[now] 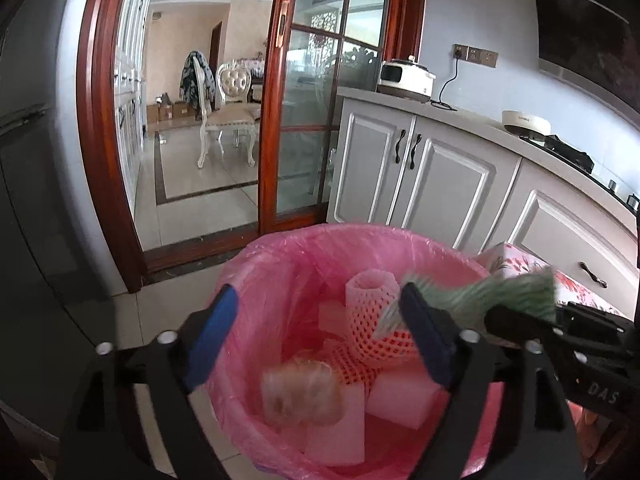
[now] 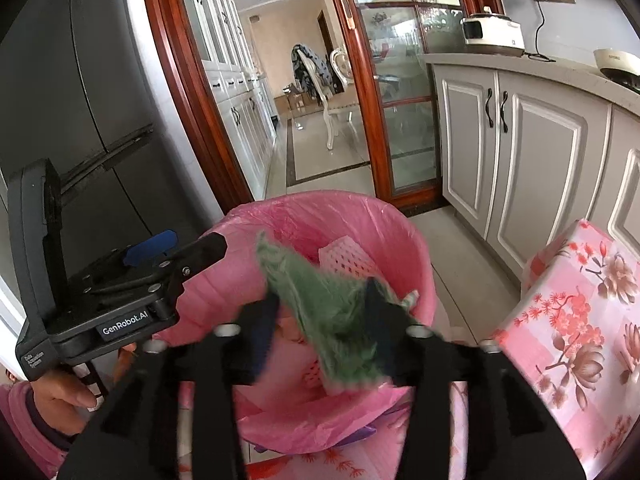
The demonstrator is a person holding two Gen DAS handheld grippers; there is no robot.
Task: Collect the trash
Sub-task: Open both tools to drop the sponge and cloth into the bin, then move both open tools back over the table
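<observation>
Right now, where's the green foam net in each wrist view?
Left wrist: green foam net sits right of centre, over the bin's right rim, by the right gripper coming in from the right edge.
Right wrist: green foam net is at centre, blurred, between that gripper's fingers over the bin.
Shared landmark: pink-lined bin.

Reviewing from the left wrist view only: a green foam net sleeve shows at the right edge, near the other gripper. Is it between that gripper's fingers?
Observer: Yes. In the right wrist view the green foam net sleeve lies between the right gripper's spread fingers, over the pink-lined bin.
Reviewer: What holds the left gripper?
Observer: A hand in a pink sleeve, gripping its handle from below.
</observation>
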